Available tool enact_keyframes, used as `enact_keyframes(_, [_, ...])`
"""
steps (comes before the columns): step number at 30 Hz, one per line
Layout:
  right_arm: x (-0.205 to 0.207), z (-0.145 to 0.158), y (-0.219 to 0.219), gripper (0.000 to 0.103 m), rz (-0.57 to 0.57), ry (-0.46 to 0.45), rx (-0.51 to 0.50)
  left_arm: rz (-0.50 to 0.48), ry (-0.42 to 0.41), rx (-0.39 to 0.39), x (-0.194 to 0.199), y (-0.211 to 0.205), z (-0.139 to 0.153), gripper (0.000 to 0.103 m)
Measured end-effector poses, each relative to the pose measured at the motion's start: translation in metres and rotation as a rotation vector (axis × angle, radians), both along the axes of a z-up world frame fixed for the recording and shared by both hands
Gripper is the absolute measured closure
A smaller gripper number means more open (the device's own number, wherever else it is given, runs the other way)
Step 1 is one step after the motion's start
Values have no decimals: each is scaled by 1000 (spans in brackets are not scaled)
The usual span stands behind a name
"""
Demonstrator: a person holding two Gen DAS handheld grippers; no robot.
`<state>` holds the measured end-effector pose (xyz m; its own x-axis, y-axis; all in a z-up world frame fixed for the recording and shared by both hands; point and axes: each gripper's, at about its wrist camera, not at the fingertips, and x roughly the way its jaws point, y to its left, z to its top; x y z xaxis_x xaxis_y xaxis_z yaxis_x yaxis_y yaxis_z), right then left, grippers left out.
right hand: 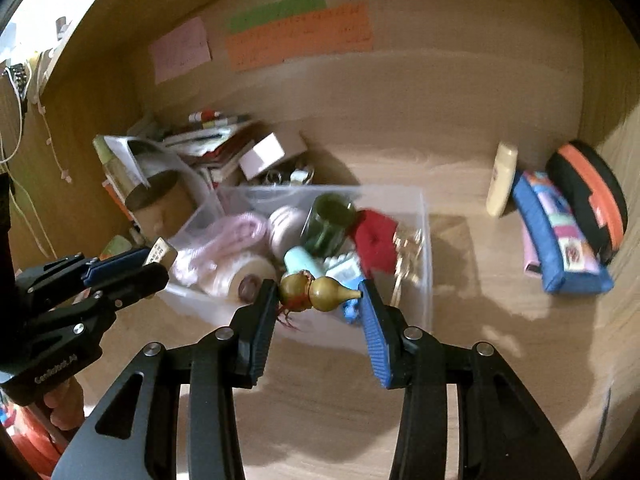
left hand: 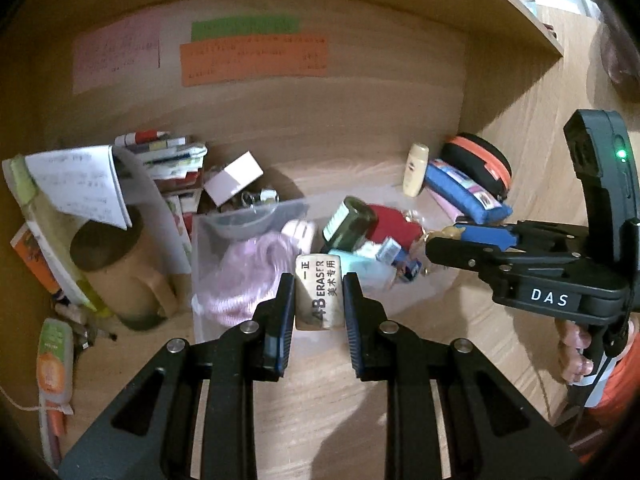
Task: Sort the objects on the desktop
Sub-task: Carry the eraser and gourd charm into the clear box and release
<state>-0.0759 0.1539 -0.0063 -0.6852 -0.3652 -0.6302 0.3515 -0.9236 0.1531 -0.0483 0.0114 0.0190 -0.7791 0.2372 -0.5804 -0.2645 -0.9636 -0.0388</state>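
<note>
Jaws: left gripper [left hand: 319, 300] clamped on eraser [left hand: 319, 288], right gripper [right hand: 320, 300] pinching gourd charm [right hand: 316, 290] | step: both lifted over bin [right hand: 426, 240] | next: probably drop each in its spot

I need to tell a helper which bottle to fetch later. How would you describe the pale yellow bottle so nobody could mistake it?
Look at the wooden desk, to the right of the clear plastic bin. A blue pencil case lies there near the side wall; the pale yellow bottle stands upright just left of it. It is the only standing item on that side, a plain cream colour.
</note>
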Motion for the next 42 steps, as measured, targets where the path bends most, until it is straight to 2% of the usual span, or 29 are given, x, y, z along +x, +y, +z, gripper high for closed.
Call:
enact_keyframes(5, [-11,11,3,65,16,41,5,12,7,16,-17,-1,9,80])
enact_keyframes(9, [-20,7,-1,66,34,56,25,20,-9,19,-31,4,7,80])
enact_keyframes(18, [-36,-21,-3,65,77,-7,30,24,-92,-1,-65,19,-17,80])
enact_keyframes(20, [-38,-26,-5,65,112,-32,20,23,-105,7,-71,20,-21,80])
enact_keyframes(23, [-36,-29,-9,65,128,-21,51,19,-118,27,-79,23,-25,80])
enact_keyframes(32, [-32,-36,-14,65,152,-18,83,1,-144,-9,-85,29,-37,80])
enact_keyframes(42, [-30,-35,-16,64,144,14,119,-1,-142,-7,-84,25,-38,80])
